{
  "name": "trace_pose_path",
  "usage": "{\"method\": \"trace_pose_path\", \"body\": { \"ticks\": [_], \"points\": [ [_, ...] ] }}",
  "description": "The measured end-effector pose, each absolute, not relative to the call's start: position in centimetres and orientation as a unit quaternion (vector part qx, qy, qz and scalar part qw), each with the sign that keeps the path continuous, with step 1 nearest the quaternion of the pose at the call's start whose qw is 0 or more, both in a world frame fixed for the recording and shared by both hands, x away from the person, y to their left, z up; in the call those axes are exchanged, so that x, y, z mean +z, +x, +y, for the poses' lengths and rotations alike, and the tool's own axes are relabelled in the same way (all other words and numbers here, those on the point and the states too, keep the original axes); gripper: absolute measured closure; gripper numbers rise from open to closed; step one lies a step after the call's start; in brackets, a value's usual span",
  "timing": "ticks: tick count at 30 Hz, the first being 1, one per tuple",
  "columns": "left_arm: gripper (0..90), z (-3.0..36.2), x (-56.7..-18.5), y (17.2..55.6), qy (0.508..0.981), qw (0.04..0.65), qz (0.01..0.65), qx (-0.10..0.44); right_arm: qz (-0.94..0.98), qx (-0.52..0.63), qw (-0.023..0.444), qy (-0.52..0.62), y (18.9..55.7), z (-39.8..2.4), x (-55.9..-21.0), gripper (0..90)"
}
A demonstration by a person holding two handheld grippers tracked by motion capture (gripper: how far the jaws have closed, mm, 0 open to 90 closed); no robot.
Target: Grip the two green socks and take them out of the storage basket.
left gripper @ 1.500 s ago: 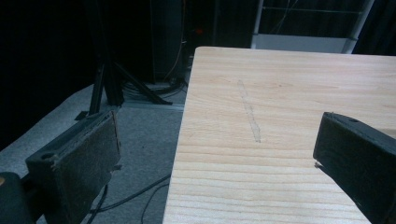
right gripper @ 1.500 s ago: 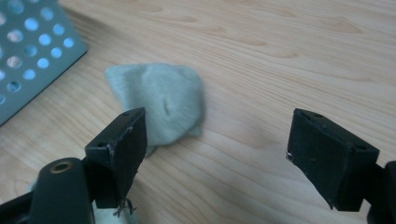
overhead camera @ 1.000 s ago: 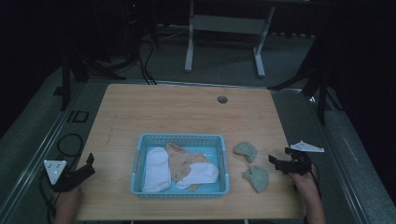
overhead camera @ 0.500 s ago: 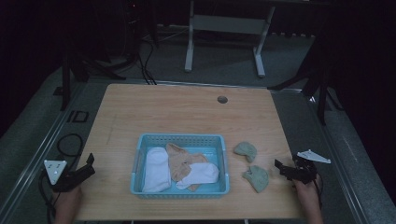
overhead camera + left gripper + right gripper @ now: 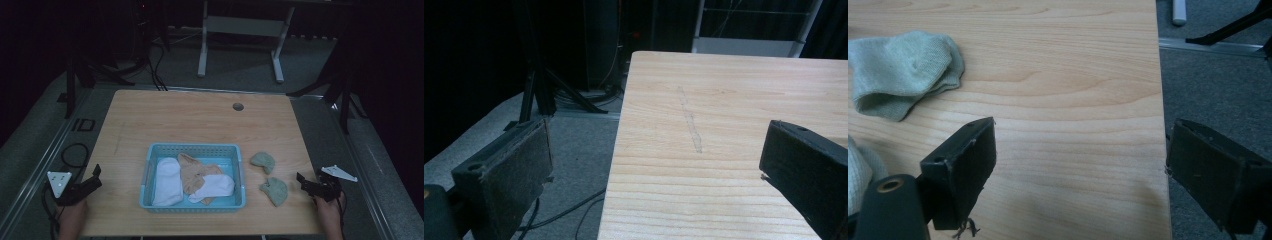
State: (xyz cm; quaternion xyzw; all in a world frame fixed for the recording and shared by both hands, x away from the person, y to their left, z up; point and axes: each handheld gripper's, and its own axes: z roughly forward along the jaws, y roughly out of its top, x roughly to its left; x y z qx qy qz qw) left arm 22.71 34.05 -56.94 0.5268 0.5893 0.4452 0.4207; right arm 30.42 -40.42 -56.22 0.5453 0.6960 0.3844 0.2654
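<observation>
From the high view, 2 rolled pale green socks, the farther [image 5: 263, 161] and the nearer [image 5: 274, 190], lie on the light wooden table [image 5: 190, 120], right of the light blue plastic basket [image 5: 194, 150] holding white and tan socks. The right gripper [image 5: 306, 183] sits at the table's right edge near the nearer green sock, jaws spread wide and empty. Its own view shows the farther sock's [image 5: 903, 72] knit texture. The left gripper [image 5: 92, 178] waits at the left edge, jaws wide apart, straddling the table's edge in the left gripper view.
</observation>
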Motion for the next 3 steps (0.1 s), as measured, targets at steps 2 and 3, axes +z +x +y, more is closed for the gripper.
{"method": "trace_pose_path", "body": {
  "ticks": [2, 3],
  "points": [
    [0.7, 34.05, -56.94, 22.73, 0.527, 0.42, 0.59, 0.445, 0.695, 0.383, 0.261, 0.55, 30.51, -40.46, -56.23, 13.3],
    [0.7, 34.05, -56.94, 22.72, 0.527, 0.421, 0.59, 0.445, 0.695, 0.381, 0.26, 0.552, 30.55, -40.48, -56.24, 13.4]
  ]
}}
